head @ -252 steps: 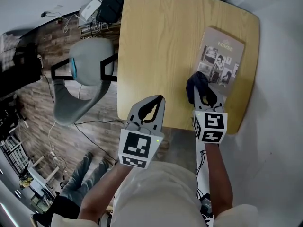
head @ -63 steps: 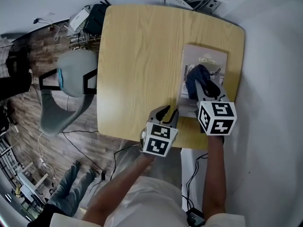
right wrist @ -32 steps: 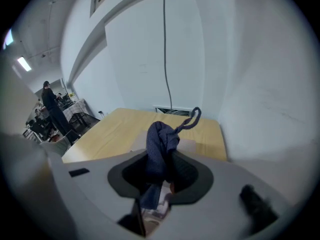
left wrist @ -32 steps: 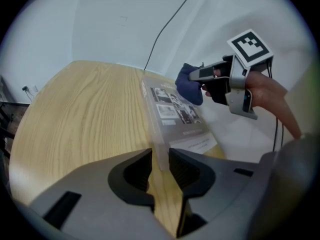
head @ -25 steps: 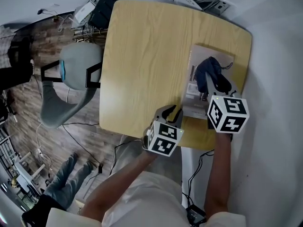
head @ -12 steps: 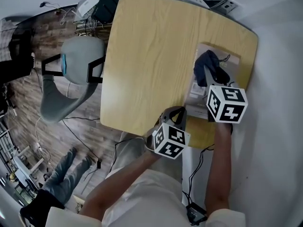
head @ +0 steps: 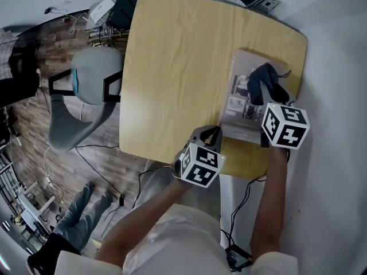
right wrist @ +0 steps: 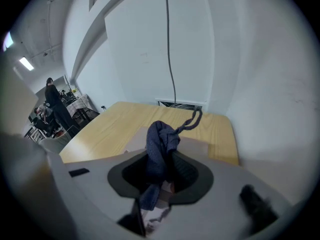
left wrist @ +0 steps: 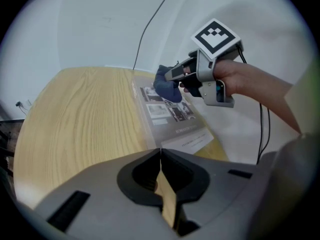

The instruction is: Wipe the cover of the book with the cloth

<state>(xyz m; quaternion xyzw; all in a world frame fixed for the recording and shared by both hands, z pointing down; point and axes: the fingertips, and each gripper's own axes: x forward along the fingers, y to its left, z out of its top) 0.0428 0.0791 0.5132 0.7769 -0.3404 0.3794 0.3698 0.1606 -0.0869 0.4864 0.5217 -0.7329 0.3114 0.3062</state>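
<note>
My right tongs [head: 259,101] grip the dark cloth [head: 267,78] over the far right part of the book [head: 238,96], whose long axis runs away from me on the worktop [head: 172,67], while my left tongs [head: 211,132], just closed on nothing, wait beside its near corner.

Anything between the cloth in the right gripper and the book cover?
Nothing visible. The right gripper is shut on the cloth, which hangs directly over the far part of the book. No other object lies on its cover.
</note>
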